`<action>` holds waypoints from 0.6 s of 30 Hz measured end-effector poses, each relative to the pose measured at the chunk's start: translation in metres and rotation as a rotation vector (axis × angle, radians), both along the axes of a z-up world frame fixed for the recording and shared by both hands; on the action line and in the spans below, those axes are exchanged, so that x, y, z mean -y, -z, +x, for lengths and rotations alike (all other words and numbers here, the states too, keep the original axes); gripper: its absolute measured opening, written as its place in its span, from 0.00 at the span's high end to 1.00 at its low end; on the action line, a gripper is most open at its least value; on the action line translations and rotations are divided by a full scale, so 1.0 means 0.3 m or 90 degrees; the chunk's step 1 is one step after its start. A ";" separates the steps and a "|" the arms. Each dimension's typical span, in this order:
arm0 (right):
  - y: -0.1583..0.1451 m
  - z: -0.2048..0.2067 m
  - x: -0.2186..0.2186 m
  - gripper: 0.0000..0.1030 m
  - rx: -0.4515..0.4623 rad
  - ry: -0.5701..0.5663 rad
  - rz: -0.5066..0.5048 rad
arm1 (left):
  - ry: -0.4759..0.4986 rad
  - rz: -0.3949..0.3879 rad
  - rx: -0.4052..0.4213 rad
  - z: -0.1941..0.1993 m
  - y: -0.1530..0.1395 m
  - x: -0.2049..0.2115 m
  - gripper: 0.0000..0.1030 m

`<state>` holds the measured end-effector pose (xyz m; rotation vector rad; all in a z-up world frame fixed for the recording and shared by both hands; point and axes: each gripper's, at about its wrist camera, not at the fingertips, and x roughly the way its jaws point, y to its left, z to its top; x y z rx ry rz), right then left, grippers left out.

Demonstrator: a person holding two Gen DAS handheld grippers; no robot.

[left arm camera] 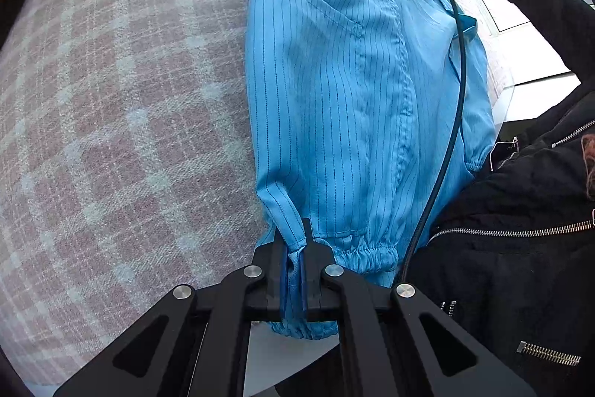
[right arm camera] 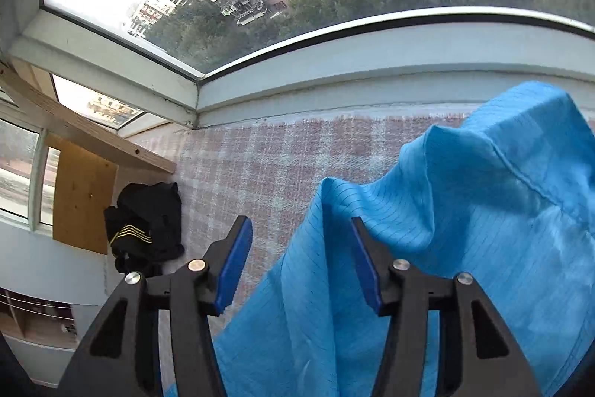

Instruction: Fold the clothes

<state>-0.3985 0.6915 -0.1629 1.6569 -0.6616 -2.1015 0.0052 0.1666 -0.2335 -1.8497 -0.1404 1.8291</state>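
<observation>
Left tongs (left arm camera: 292, 261) pinch blue garment's (left arm camera: 353, 92) cuff, garment stretching lengthwise away.

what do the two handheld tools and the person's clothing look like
Both the left tool and right tool are black angular linkages with round silver pins and blue pads inside the fingers. A dark cable hangs nearby. The person wears a black jacket with silver zippers.

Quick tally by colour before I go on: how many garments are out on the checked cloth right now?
Blue: 1, the striped blue garment, its cuffed end clamped in the left gripper; the right gripper stands open beside a raised fold of it.
Black: 1, the bundled black garment with yellow stripes at the edge of the checked cloth.
Total: 2
</observation>
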 end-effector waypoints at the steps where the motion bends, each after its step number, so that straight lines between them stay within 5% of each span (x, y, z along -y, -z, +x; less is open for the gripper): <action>1: 0.019 -0.003 0.017 0.50 0.008 -0.013 0.011 | 0.002 -0.001 0.002 -0.006 0.004 -0.003 0.96; 6: 0.022 -0.046 -0.022 0.52 -0.068 0.059 0.153 | 0.008 -0.009 0.005 -0.012 0.012 -0.009 0.96; 9: -0.024 -0.025 -0.039 0.52 -0.094 0.073 0.151 | 0.008 -0.008 0.007 -0.012 0.014 -0.008 0.96; 14: -0.030 0.032 0.086 0.52 -0.065 -0.041 0.132 | 0.024 -0.015 0.007 -0.044 0.036 -0.044 0.96; 18: 0.043 0.042 0.195 0.52 -0.018 -0.118 0.215 | 0.028 -0.019 0.004 -0.044 0.037 -0.044 0.96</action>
